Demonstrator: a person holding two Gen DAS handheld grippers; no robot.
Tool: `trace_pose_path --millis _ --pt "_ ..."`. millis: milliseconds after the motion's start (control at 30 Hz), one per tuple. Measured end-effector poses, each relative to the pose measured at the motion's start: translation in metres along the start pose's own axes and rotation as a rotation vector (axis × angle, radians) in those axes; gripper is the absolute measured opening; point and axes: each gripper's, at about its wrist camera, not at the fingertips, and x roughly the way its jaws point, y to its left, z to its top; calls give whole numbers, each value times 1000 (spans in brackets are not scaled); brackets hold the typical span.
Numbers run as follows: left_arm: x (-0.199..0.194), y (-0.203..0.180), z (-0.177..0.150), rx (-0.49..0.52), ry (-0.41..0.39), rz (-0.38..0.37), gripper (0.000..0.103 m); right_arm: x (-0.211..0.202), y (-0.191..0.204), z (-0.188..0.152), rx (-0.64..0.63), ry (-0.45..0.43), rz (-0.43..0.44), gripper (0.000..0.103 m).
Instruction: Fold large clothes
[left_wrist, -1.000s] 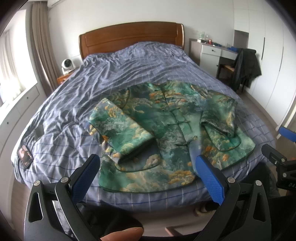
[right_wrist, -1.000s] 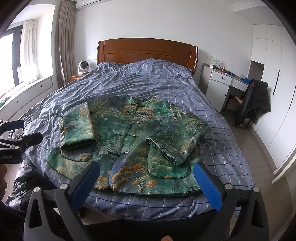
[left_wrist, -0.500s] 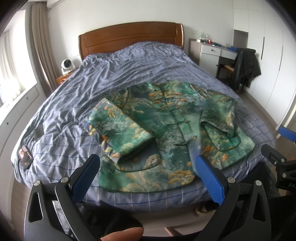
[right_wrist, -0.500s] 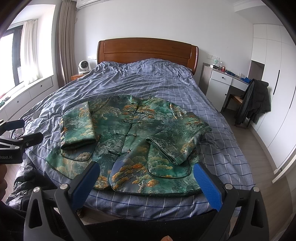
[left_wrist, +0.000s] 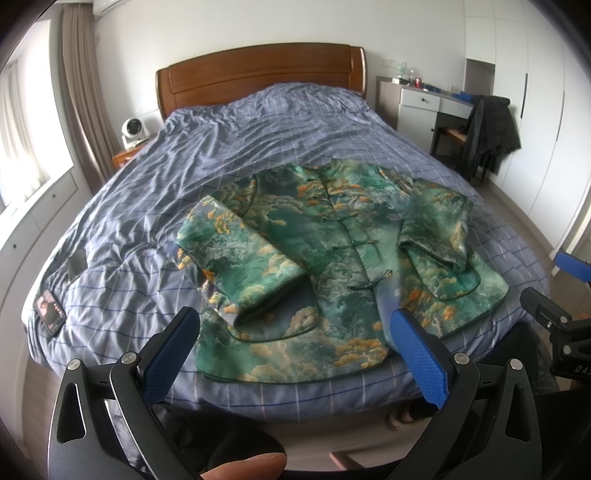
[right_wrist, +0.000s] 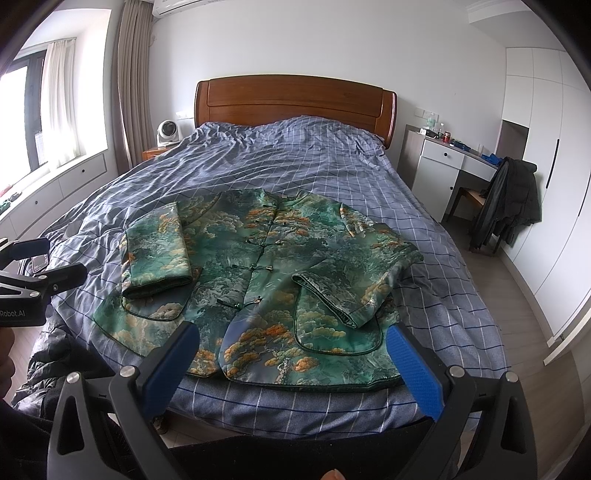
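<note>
A green jacket with an orange cloud pattern (left_wrist: 332, 251) lies front up on the blue checked bed (left_wrist: 229, 155), collar toward the headboard, near the foot edge. Both sleeves are folded in over the front. It also shows in the right wrist view (right_wrist: 266, 280). My left gripper (left_wrist: 295, 332) is open and empty, held off the foot of the bed in front of the jacket's hem. My right gripper (right_wrist: 291, 347) is open and empty, also in front of the hem. Each gripper shows at the edge of the other's view.
A phone (left_wrist: 50, 312) lies at the bed's left corner. A dark garment (right_wrist: 55, 354) hangs over the bed's left foot corner. A wooden headboard (right_wrist: 295, 99), a white fan (right_wrist: 168, 133) on a nightstand, a desk (right_wrist: 454, 158) and a chair with a black coat (right_wrist: 509, 199) stand around.
</note>
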Motion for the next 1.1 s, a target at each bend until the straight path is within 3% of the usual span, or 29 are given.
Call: trace_pose_path --millis 1100 --pt "-1 -1 -1 2 1 1 103 1 0 0 -1 3 1 103"
